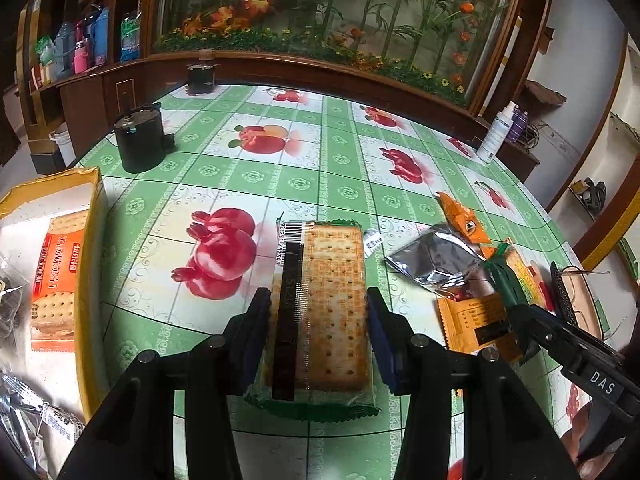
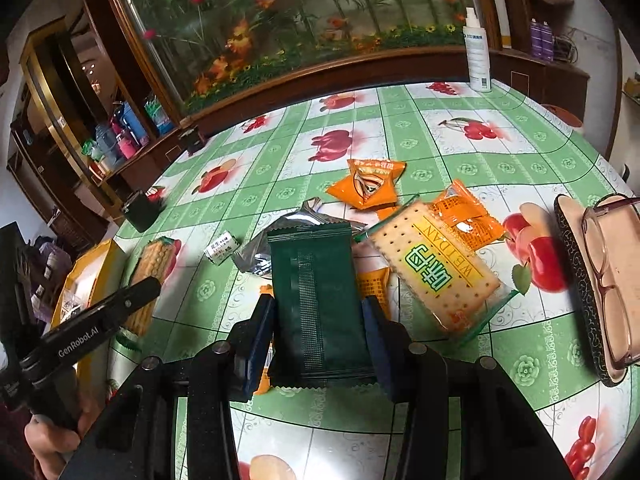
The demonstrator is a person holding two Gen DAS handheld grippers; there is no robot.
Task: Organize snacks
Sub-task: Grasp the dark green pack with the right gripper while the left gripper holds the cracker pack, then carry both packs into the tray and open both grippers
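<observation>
left gripper (image 1: 318,334) clamping cracker packet (image 1: 320,304) (seam up), yellow box (image 1: 90,248) beside

A cracker pack (image 1: 320,308) lay on the table (image 1: 312,172), a box (image 1: 90,280) to its left, loose snack packets (image 1: 436,264) right.

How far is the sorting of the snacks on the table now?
Partly done. The yellow box at the table's edge already holds an orange cracker pack and other packets. In hand: the left tongs grip a cracker pack, the right tongs grip a dark green packet. Left on the table: a silver packet, a big cracker pack, orange packets and a small white packet.
</observation>
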